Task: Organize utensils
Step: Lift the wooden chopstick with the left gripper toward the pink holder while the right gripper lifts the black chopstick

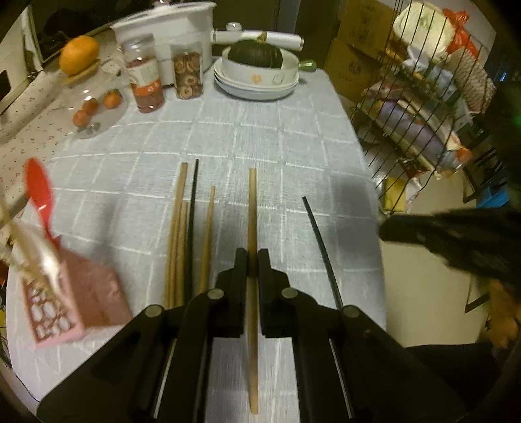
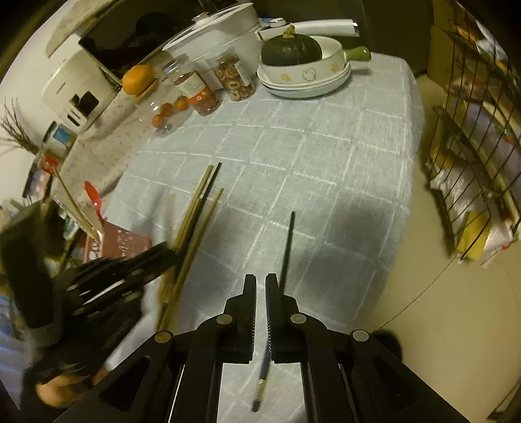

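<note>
My left gripper (image 1: 252,258) is shut on a wooden chopstick (image 1: 252,201) that points away from me, above the grey checked tablecloth (image 1: 276,136). To its left several wooden chopsticks (image 1: 177,234) and one black chopstick (image 1: 192,208) lie side by side. My right gripper (image 2: 260,281) is shut on a black chopstick (image 2: 288,240), which also shows at the right of the left wrist view as a black chopstick (image 1: 320,247). The left gripper (image 2: 114,276) appears blurred beside the loose chopsticks (image 2: 195,221). A pink utensil holder (image 1: 81,299) with a red spoon (image 1: 39,188) stands at the table's left.
At the back stand stacked white plates (image 1: 257,88) bearing a green squash (image 1: 255,53), two jars (image 1: 146,84), a glass dome over small oranges (image 1: 94,107) and a white pot (image 1: 176,26). A wire rack (image 1: 433,97) stands beyond the table's right edge.
</note>
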Tool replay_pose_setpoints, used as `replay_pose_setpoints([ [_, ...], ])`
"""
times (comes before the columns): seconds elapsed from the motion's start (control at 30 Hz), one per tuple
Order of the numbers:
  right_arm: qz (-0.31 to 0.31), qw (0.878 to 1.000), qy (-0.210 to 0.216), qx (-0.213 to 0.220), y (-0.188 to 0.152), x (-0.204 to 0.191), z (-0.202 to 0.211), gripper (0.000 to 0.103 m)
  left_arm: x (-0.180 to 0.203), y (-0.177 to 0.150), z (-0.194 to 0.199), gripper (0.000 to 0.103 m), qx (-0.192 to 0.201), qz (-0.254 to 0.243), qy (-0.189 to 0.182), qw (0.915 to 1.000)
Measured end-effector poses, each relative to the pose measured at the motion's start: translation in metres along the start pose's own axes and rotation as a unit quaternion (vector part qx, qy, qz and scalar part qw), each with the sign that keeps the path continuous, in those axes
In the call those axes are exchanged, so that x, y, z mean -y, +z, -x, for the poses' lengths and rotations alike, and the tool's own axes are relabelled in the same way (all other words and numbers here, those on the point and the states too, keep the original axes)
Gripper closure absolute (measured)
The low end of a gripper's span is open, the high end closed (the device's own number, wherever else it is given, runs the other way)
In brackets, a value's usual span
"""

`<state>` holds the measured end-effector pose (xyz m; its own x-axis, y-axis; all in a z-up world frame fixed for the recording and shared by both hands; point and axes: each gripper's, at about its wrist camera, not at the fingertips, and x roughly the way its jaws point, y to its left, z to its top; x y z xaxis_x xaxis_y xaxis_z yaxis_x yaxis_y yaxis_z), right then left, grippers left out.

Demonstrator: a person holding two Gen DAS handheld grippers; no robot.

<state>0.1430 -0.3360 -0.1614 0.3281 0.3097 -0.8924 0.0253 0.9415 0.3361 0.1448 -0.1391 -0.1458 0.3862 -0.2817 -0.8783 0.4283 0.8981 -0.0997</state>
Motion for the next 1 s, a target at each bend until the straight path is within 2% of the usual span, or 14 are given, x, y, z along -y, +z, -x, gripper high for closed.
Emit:
replay_pose_setpoints([
  [0.03, -0.005, 1.000, -0.001, -0.003, 0.002, 0.001, -0.003, 0.095, -0.003, -0.003, 0.010, 0.096, 0.004, 0.002, -0.003, 1.0000],
  [0.1, -0.015, 1.000, -0.001, -0.014, 0.007, 0.003, -0.015, 0.081, -0.006, -0.006, 0.020, 0.096, 0.010, 0.005, -0.006, 0.9999],
  [0.13, -0.015, 1.000, -0.005, -0.020, 0.009, 0.004, -0.022, 0.066, -0.007, -0.007, 0.023, 0.096, 0.013, 0.007, -0.007, 0.9999],
  [0.17, -0.012, 1.000, -0.013, -0.024, 0.011, 0.002, -0.030, 0.062, -0.010, -0.008, 0.027, 0.096, 0.018, 0.008, -0.008, 0.9998],
  [0.2, -0.005, 0.999, -0.027, -0.032, 0.014, 0.001, -0.040, 0.062, -0.013, -0.010, 0.031, 0.096, 0.021, 0.010, -0.008, 0.9997],
  [0.4, 0.016, 0.995, -0.070, -0.074, 0.020, 0.000, -0.089, 0.071, -0.024, -0.012, 0.038, 0.096, 0.023, 0.019, -0.017, 0.9994],
  [0.47, 0.014, 0.993, -0.078, -0.088, 0.019, 0.001, -0.100, 0.079, -0.024, -0.013, 0.039, 0.096, 0.021, 0.018, -0.019, 0.9994],
  [0.5, 0.022, 0.993, -0.085, -0.076, 0.018, -0.001, -0.100, 0.080, -0.025, -0.013, 0.039, 0.096, 0.021, 0.019, -0.020, 0.9994],
  [0.57, 0.035, 0.992, -0.095, -0.072, 0.017, -0.005, -0.101, 0.093, -0.026, -0.014, 0.040, 0.096, 0.020, 0.021, -0.021, 0.9993],
  [0.6, 0.028, 0.993, -0.088, -0.069, 0.016, -0.003, -0.101, 0.096, -0.026, -0.015, 0.042, 0.096, 0.021, 0.022, -0.021, 0.9993],
  [0.7, 0.002, 0.996, -0.066, -0.054, 0.014, 0.003, -0.093, 0.097, -0.029, -0.018, 0.051, 0.096, 0.029, 0.032, -0.022, 0.9988],
  [0.83, 0.020, 0.998, -0.057, -0.019, 0.008, -0.004, -0.064, 0.098, -0.031, -0.022, 0.069, 0.096, 0.049, 0.034, -0.029, 0.9978],
  [1.0, 0.061, 0.997, -0.027, 0.041, -0.006, -0.030, -0.009, 0.098, -0.035, -0.028, 0.090, 0.096, 0.070, 0.031, -0.030, 0.9966],
])
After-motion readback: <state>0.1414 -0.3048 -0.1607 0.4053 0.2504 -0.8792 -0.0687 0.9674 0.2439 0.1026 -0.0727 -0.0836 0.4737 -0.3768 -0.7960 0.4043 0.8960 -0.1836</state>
